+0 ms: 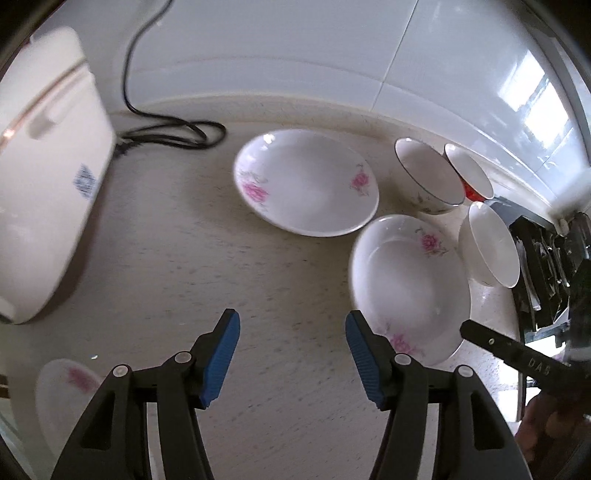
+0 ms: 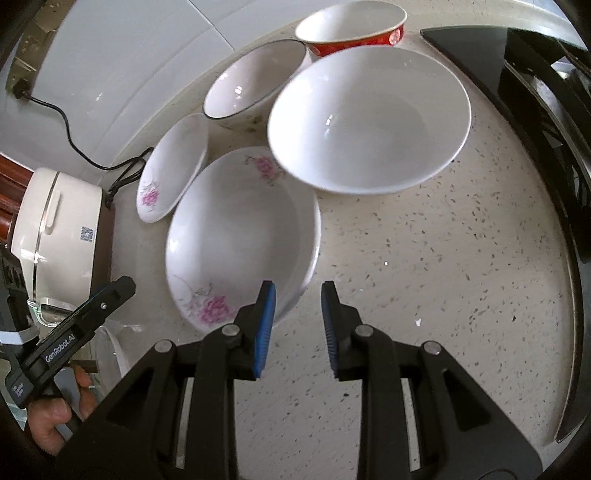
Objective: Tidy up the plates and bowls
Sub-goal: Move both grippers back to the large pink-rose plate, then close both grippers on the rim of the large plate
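A: Where's everything sitting right now?

B: Flowered plate (image 2: 240,236) is lying near the right gripper (image 2: 297,325), plain bowl (image 2: 369,118) just beyond it. Right jaws are standing narrowly apart, gripping nothing. Left gripper (image 1: 291,354) is hanging spread and empty.

A: Risks?

B: That plate's rim is sitting under the bowl, so I'm guessing lifting it tips the bowl.

- Glossy glazed ceramic, pink flowers printed: near plate (image 2: 240,236), far plate (image 1: 306,181).
- Smooth shiny white glaze: plain bowl (image 2: 369,118); red glaze outside on red bowl (image 2: 351,33).
- Speckled stone-like table (image 2: 424,277), dull sheen.
- Glossy wall tiles (image 1: 277,48).
- Matt black plastic, ribbed blue pads (image 2: 266,325): right hand-held gripper (image 2: 297,295).
- Smooth cream plastic cooker (image 2: 59,232).
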Demonstrator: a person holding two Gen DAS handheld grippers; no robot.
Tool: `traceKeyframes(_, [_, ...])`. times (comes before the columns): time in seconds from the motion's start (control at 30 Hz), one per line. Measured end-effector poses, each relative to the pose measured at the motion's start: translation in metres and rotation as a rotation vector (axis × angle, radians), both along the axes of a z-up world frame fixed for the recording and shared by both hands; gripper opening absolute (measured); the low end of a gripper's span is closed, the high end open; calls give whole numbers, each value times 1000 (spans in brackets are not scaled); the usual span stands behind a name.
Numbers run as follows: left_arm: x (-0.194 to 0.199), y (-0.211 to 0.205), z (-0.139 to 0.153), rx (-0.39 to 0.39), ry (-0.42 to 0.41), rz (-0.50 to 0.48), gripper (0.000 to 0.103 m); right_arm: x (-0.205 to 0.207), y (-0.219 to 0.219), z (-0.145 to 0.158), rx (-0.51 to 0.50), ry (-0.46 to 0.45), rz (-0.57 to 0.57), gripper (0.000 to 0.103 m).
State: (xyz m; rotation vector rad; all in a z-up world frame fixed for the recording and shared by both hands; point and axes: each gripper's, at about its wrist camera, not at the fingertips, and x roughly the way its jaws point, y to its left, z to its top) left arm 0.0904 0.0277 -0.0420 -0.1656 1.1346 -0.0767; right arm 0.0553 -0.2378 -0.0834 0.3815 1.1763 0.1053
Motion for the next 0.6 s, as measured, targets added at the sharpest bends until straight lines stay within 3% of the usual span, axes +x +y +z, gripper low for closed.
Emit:
traceKeyframes(0.33, [20,-14,-23,-121,50,-18,60,18,0,-10,-4,12,-17,29])
traceKeyframes(0.6, [37,-28,-38,-143,83,-47,59,25,2,-13,5,-12,-19,29])
